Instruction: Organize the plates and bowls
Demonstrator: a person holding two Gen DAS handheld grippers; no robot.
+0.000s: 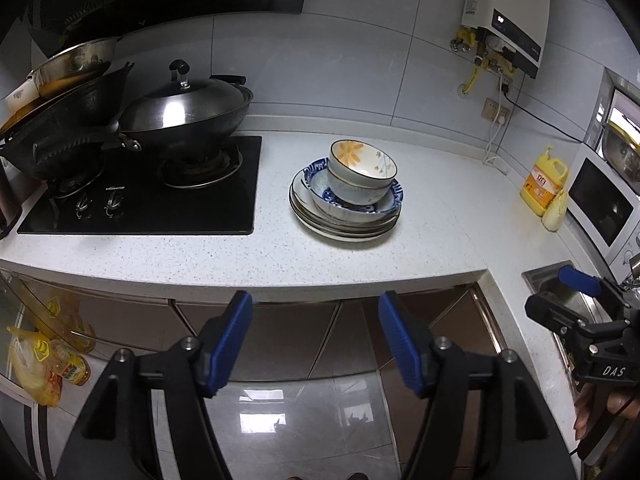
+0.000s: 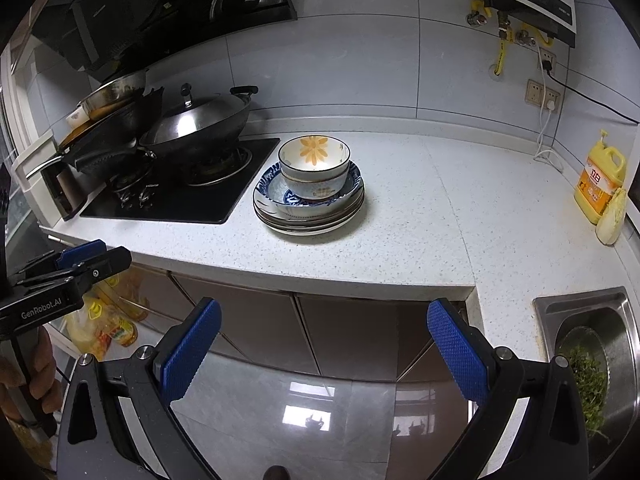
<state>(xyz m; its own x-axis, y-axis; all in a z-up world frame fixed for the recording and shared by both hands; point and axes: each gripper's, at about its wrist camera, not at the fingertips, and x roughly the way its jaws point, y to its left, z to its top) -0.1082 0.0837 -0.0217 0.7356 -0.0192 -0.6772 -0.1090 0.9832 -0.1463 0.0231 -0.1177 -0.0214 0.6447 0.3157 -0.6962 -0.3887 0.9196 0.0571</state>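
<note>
Left claw (image 1: 316,338) lower centre of left wrist view, jaws wide apart, nothing between the blue pads, over cabinet fronts short of the counter (image 1: 360,252) edge. Right claw (image 2: 326,354) lower centre of right wrist view, likewise released and empty. Beyond them, mid-frame: stack of plates (image 1: 344,224) on the counter just right of the stove (image 1: 160,200), blue patterned bowl (image 1: 394,196) on top, two floral bowls (image 1: 362,162) nested in that, slightly tilted. Wok with lid (image 1: 188,108) upper left, detergent bottle (image 1: 544,182) far right, sink (image 2: 592,344) lower right. Apparently the approach step, nothing grasped yet. Next move likely calls for reaching in over the counter edge, pinching the top bowl by its rim and lifting straight up, without tipping the nest
</note>
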